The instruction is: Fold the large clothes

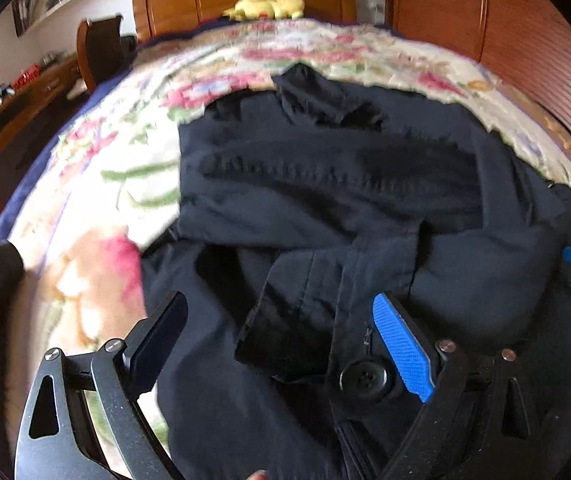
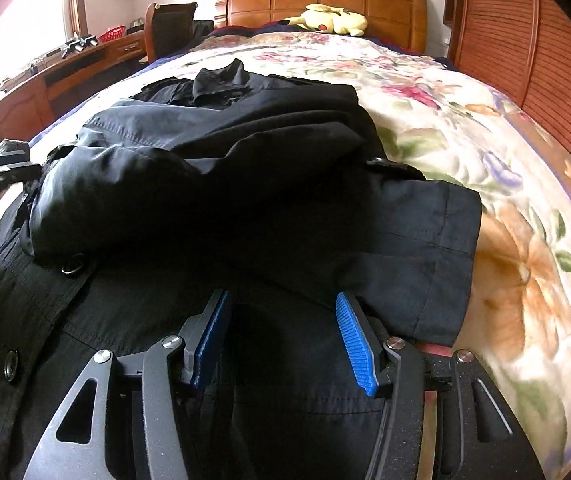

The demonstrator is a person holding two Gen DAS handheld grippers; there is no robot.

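Left gripper [image 1: 281,344]: jaws spread wide above the coat [image 1: 325,184], nothing pinched, a big round button [image 1: 363,378] and a loose cuff [image 1: 285,320] lying between the fingers. Right gripper [image 2: 283,340]: jaws parted too, dark cloth below them, pads apparently not pressing on it.

Coat: in the middle of the bed, on the quilt [image 2: 465,128], bunched and partly doubled over, one sleeve [image 2: 425,240] thrown across toward the right, collar [image 2: 221,76] crumpled at the far end.

Likely trouble: closing on the cuff alone, dragging a single layer and undoing the fold beneath; catching the button against a pad, then slipping; smooth cloth sliding over the soft quilt and skewing the edges; pulling with one side only and twisting the bundle.

Coat cloth: thin, dark, matte, woven, with stitched seams, limp and quick to crease. Buttons hard and glossy. Pads blue and ribbed. Quilt plush, flowered, yielding. Far off, a wooden headboard [image 2: 321,0] and a yellow plush toy [image 2: 333,20].
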